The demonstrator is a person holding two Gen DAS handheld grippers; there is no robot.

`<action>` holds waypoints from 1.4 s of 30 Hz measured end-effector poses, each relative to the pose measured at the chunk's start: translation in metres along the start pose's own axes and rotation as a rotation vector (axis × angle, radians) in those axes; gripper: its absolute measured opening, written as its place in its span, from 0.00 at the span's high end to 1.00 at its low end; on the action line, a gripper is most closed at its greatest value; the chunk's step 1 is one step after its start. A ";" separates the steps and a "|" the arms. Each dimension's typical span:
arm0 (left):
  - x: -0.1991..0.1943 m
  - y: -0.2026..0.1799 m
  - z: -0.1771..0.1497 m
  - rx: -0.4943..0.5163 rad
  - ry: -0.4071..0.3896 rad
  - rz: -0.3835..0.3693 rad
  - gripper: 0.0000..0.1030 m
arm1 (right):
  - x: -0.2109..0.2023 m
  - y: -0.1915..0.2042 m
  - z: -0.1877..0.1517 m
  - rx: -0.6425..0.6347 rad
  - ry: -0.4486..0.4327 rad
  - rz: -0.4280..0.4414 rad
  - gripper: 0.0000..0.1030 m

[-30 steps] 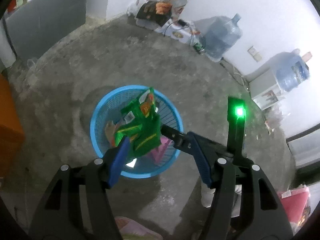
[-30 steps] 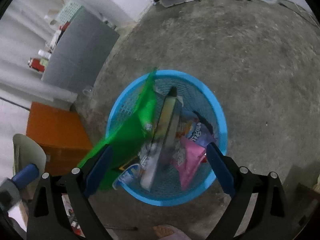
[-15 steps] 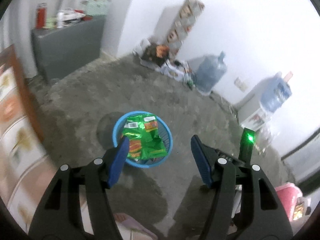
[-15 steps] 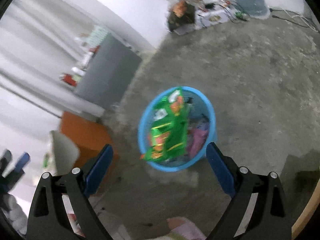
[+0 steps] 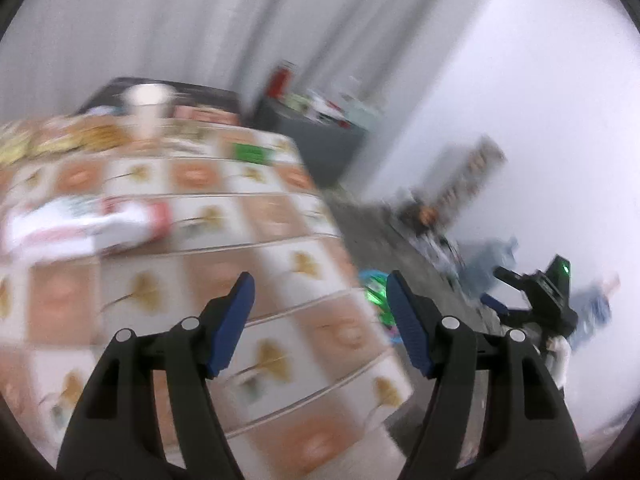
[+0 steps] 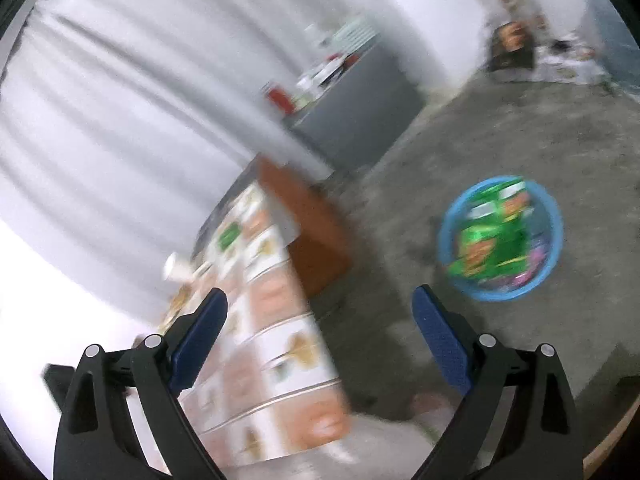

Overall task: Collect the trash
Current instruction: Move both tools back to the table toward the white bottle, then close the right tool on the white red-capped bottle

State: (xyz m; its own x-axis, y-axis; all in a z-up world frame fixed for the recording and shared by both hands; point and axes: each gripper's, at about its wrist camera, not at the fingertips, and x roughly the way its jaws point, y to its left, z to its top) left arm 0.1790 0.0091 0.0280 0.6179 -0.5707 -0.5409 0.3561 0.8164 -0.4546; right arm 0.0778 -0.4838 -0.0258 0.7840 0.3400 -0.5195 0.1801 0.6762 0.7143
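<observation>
Both the left claw (image 5: 316, 300) and the right claw (image 6: 320, 320) stand wide open, empty. The left's jaws have just been opening with nothing between them. A white-and-red wrapper (image 5: 80, 226) lies flat on the bench (image 5: 280, 344); likely light, crinkly, best pinched at an edge. The blue basket (image 6: 554, 216) sits on the floor.

A table (image 5: 280, 248) covered in a checked cloth of white and peach squares with golden leaf prints fills the near side, all of it smeared by blur. On it lie a white and red wrapper (image 5: 88, 228) near the left edge, a small green packet (image 5: 250, 153) toward the far edge, a pale paper cup (image 5: 146, 110) standing at the far side, and something yellowish (image 5: 60, 140) at the far left, too blurred to name. Beyond the table, the rough grey concrete floor (image 6: 500, 128) carries a round blue basket (image 6: 554, 236) holding green snack bags (image 6: 492, 240). A grey cabinet (image 6: 360, 92) stands against the wall.
</observation>
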 end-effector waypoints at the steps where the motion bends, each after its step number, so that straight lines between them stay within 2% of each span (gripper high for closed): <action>1: -0.012 0.013 -0.002 -0.024 -0.020 0.018 0.38 | 0.011 0.018 -0.006 -0.016 0.038 0.039 0.11; 5: -0.062 0.079 -0.009 -0.137 -0.098 0.124 0.38 | 0.043 0.069 -0.024 -0.058 0.136 0.111 0.11; 8: -0.089 0.117 -0.010 -0.182 -0.141 0.172 0.38 | 0.075 0.111 -0.042 -0.120 0.214 0.145 0.13; 11: -0.100 0.146 -0.004 -0.225 -0.178 0.188 0.38 | 0.108 0.152 -0.059 -0.191 0.283 0.164 0.16; 14: -0.101 0.171 0.001 -0.258 -0.197 0.189 0.38 | 0.143 0.188 -0.072 -0.253 0.327 0.185 0.22; 18: -0.079 0.193 0.014 -0.281 -0.189 0.169 0.38 | 0.202 0.227 -0.085 -0.285 0.388 0.207 0.28; 21: -0.059 0.209 0.024 -0.322 -0.162 0.178 0.38 | 0.243 0.247 -0.089 -0.307 0.415 0.172 0.31; 24: -0.036 0.222 0.036 -0.357 -0.119 0.172 0.38 | 0.284 0.259 -0.095 -0.321 0.445 0.135 0.31; 30: -0.005 0.232 0.045 -0.358 -0.056 0.199 0.40 | 0.332 0.260 -0.103 -0.285 0.504 0.123 0.35; 34: 0.003 0.234 0.042 -0.354 -0.044 0.193 0.45 | 0.348 0.258 -0.111 -0.271 0.544 0.144 0.42; 39: 0.005 0.237 0.040 -0.360 -0.043 0.205 0.54 | 0.346 0.256 -0.111 -0.256 0.542 0.155 0.44; 42: 0.003 0.232 0.040 -0.355 -0.048 0.194 0.57 | 0.339 0.253 -0.110 -0.237 0.532 0.141 0.44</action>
State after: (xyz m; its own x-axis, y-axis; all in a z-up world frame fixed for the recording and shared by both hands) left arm 0.2911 0.2004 -0.0509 0.6848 -0.3973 -0.6109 -0.0294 0.8226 -0.5679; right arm 0.3240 -0.1248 -0.0729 0.3745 0.6764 -0.6342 -0.0900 0.7073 0.7012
